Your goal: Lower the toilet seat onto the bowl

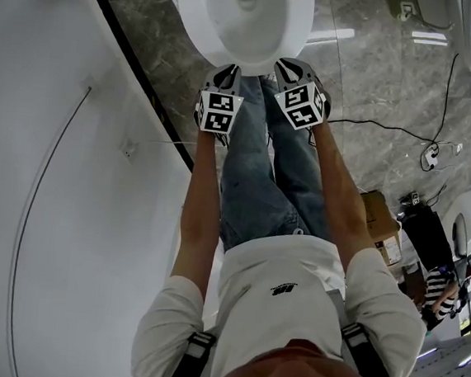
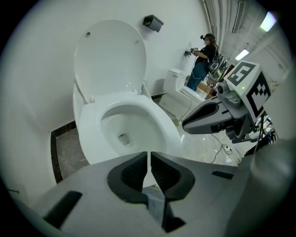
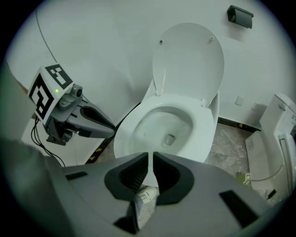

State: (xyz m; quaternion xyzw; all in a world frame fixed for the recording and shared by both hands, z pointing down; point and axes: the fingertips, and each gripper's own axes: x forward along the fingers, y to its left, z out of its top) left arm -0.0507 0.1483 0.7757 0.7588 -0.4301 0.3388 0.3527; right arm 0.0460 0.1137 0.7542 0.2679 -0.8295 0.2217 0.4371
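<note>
The white toilet bowl (image 1: pixel 244 14) is just ahead of my two grippers. Its raised seat and lid (image 2: pixel 111 60) stand upright against the wall, also seen in the right gripper view (image 3: pixel 189 60); I cannot tell seat from lid. My left gripper (image 1: pixel 227 75) hovers over the bowl's front edge, jaws shut with nothing between them (image 2: pixel 149 155). Beside it my right gripper (image 1: pixel 289 67) is likewise shut and empty (image 3: pixel 151 155). Each shows in the other's view: the right gripper (image 2: pixel 210 118) and the left gripper (image 3: pixel 85 121). Neither touches the seat.
A white wall (image 1: pixel 51 207) runs close on the left. A second toilet (image 2: pixel 178 92) stands to the right, and another person (image 2: pixel 203 58) works behind it. Cables (image 1: pixel 429 152) and a cardboard box (image 1: pixel 379 226) lie on the grey floor. A black box (image 2: pixel 152 21) hangs on the wall.
</note>
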